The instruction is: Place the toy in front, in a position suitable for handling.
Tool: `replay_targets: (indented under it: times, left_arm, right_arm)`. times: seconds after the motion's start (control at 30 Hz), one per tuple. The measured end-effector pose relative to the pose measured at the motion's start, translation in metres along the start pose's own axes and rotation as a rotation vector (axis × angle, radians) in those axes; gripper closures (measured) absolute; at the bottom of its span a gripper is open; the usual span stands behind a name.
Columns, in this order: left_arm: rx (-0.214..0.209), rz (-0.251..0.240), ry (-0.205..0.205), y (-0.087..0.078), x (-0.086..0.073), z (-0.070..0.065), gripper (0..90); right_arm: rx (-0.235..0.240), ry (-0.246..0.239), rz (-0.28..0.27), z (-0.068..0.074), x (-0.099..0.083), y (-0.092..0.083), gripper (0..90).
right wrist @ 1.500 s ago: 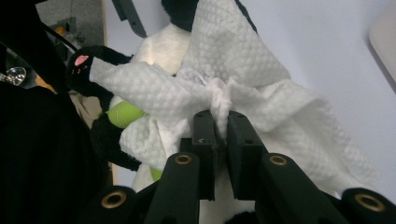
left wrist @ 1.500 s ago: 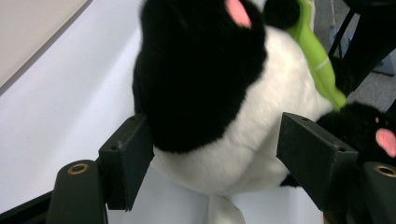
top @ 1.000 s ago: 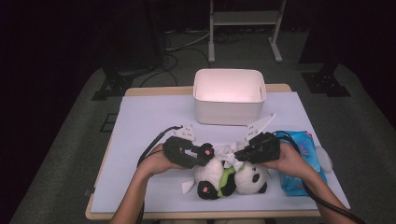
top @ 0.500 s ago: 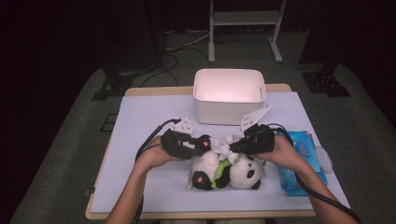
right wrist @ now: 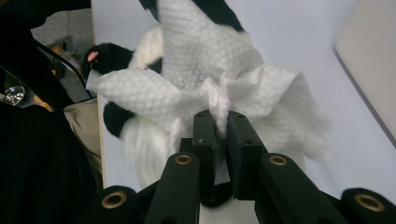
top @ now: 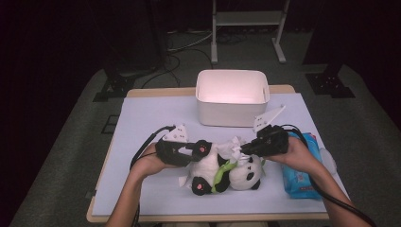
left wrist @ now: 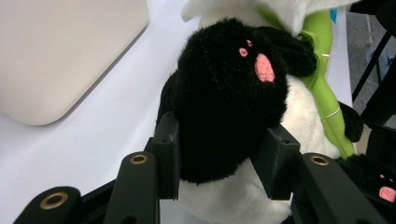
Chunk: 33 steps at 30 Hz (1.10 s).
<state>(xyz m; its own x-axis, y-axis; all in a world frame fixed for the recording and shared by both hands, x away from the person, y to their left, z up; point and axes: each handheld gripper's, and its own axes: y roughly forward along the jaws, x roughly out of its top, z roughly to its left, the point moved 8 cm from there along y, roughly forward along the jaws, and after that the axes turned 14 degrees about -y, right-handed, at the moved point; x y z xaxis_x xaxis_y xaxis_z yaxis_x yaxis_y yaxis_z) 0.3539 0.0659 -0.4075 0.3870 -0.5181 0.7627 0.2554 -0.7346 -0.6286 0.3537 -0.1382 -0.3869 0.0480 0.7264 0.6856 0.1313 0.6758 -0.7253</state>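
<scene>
Wiping the panda plush (top: 227, 172) looks to be the work in hand: it lies on its back on the pale mat (top: 142, 123), near the front edge and a little right of centre, with a green stalk (top: 221, 171) across its belly. The left gripper (top: 196, 152) is clamped on one black paw (left wrist: 224, 102), the pads pressing into the fur from both sides (its jaws have just been closing onto it). The right gripper (top: 242, 150) is pinched tight on a bunched white wet wipe (right wrist: 210, 88), which drapes over the toy's upper body.

To do this step well, I would keep the paw pinned as an anchor so the toy cannot slide, and draw the wipe along the fur in short strokes away from the held limb. The wipe is gripped only at a gathered fold, so pressing too hard or dragging it against the pile could pull it free; light pressure seems wiser. The green stalk may snag the cloth, so steer round it.

Behind the toy, well apart from it, stands a white bin (top: 232, 97); its inside looks bare, though the near wall hides part of the floor. At the right edge of the mat, just beside the right hand, lies a blue wipes pack (top: 302, 177).
</scene>
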Motion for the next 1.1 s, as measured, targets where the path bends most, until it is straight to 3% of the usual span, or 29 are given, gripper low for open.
replay_targets:
  times: [0.17, 0.3, 0.4, 0.53, 0.77, 1.1]
  left_arm:
    - [-0.006, -0.005, 0.007, -0.002, -0.002, -0.004, 56.6]
    - [-0.015, -0.012, -0.013, -0.002, -0.004, -0.004, 55.8]
    - [-0.022, -0.009, -0.035, -0.002, -0.005, -0.004, 52.8]
    - [-0.036, -0.028, -0.035, -0.002, -0.007, -0.006, 52.5]
    - [-0.044, -0.035, -0.026, -0.005, -0.009, -0.009, 52.6]
    - [-0.044, -0.038, -0.015, -0.005, -0.009, -0.009, 52.6]
  right_arm:
    - [-0.033, 0.046, 0.026, -0.005, -0.020, -0.015, 81.6]
    - [-0.024, 0.079, -0.007, -0.010, -0.025, -0.011, 81.4]
    - [-0.003, 0.057, -0.008, -0.006, -0.019, 0.000, 81.4]
    - [0.015, 0.016, -0.023, -0.001, -0.003, 0.008, 81.4]
    - [0.017, -0.001, 0.001, 0.002, 0.000, 0.007, 81.1]
    - [-0.014, 0.091, 0.014, -0.004, -0.043, -0.011, 80.7]
